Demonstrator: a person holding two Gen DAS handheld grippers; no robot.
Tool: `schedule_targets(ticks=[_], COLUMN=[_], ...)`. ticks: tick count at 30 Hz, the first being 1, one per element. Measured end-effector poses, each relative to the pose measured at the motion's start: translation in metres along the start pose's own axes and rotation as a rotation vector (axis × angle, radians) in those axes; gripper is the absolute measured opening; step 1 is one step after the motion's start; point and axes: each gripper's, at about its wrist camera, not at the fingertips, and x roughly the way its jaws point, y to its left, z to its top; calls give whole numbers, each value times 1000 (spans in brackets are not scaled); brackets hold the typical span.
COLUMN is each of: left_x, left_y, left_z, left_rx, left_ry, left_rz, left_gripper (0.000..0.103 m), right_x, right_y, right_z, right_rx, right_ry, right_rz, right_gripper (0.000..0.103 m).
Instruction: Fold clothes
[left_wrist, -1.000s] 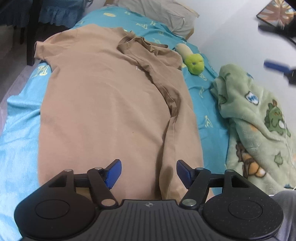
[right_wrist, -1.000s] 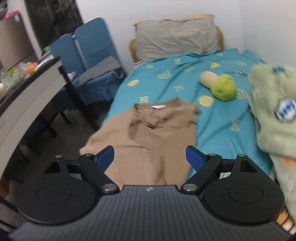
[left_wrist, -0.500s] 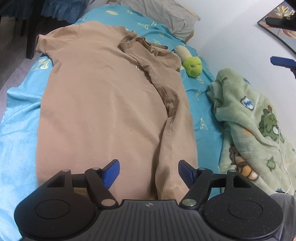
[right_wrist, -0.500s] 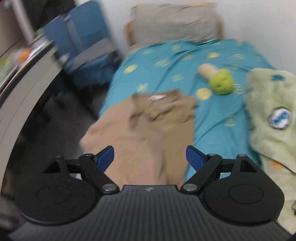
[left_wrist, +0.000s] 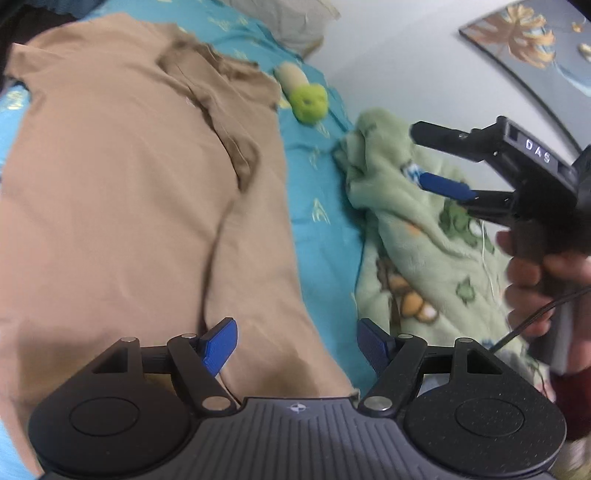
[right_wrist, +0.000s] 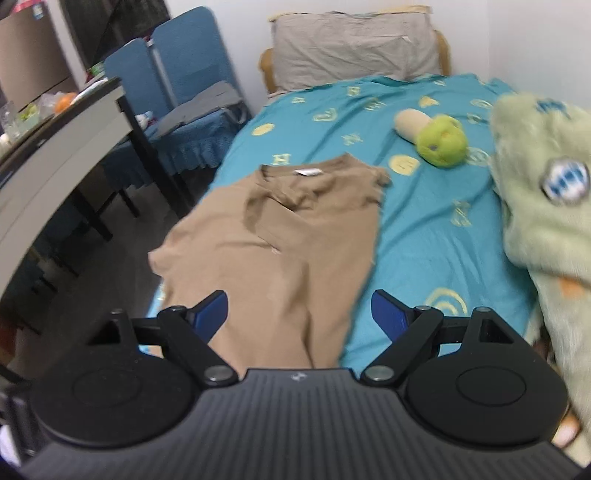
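Note:
A tan T-shirt (left_wrist: 122, 192) lies spread on the blue bed sheet (left_wrist: 325, 221), collar towards the pillow, with its right side folded in over the body. My left gripper (left_wrist: 297, 341) is open and empty, low over the shirt's near hem. My right gripper (right_wrist: 299, 314) is open and empty, held above the shirt's lower part (right_wrist: 291, 258). It also shows in the left wrist view (left_wrist: 443, 162), in a hand above the green blanket.
A green dinosaur blanket (left_wrist: 417, 229) is bunched along the wall side of the bed. A green and beige plush toy (right_wrist: 436, 136) lies near a grey pillow (right_wrist: 354, 44). Blue chairs (right_wrist: 177, 85) and a table (right_wrist: 55, 147) stand left of the bed.
My left gripper has swung right, and the right gripper has come down into its view over the blanket. The right gripper's view has steadied over the shirt. The shirt has not moved.

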Motion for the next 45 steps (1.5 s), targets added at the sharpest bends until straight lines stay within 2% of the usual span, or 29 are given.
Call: schedule_targets(ticks=[4, 8, 12, 16, 18, 19, 20, 22, 23, 26, 27, 30, 34, 37, 39, 40, 42, 44, 45], left_x=[15, 13, 17, 25, 30, 32, 32, 30, 27, 14, 10, 7, 14, 21, 16, 13, 4, -8, -15], left_y=[2, 7, 9, 15, 17, 18, 18, 14, 12, 9, 9, 12, 12, 8, 9, 10, 13, 15, 16], left_z=[-5, -5, -3, 0, 0, 0, -1, -3, -4, -5, -4, -3, -8, -9, -6, -4, 2, 12, 19], left_rx=[-6, -32, -33, -53, -53, -54, -47, -25, -17, -27, -35, -30, -3, 33, 15, 1, -40, -68, -73], left_ry=[78, 44, 28, 72, 97, 109, 114, 111, 100, 89, 98, 124, 180, 189, 161, 143, 97, 34, -9], left_rz=[68, 131, 178, 179, 185, 187, 177, 153, 134, 46, 40, 144, 276, 332, 326, 321, 319, 305, 310], left_gripper=[73, 73, 74, 73, 67, 54, 34, 12, 6, 5, 5, 4, 4, 5, 7, 12, 32, 66, 72], right_x=[1, 2, -9, 0, 0, -1, -1, -1, -1, 1, 2, 5, 10, 8, 5, 3, 0, -3, -4], right_y=[-24, -47, -55, -60, -65, -67, -68, -69, -70, -72, -73, -76, -75, -70, -66, -64, -59, -53, -49], right_z=[-28, -55, -53, -54, -52, -52, -53, -55, -56, -58, -58, -58, -59, -59, -59, -60, -60, -60, -61], right_rx=[76, 152, 204, 225, 258, 273, 280, 287, 290, 299, 302, 310, 307, 274, 249, 237, 209, 177, 158], right_ry=[-45, -90, -160, -123, -126, -134, -137, -137, -137, -135, -133, -125, -105, -108, -120, -125, -138, -148, -150], right_rz=[15, 29, 86, 72, 92, 98, 96, 82, 75, 51, 41, 24, 9, 5, 1, -1, -3, -3, -2], right_gripper=[86, 86, 86, 86, 86, 86, 86, 86, 86, 86, 86, 86, 86, 86, 86, 86, 86, 86, 86])
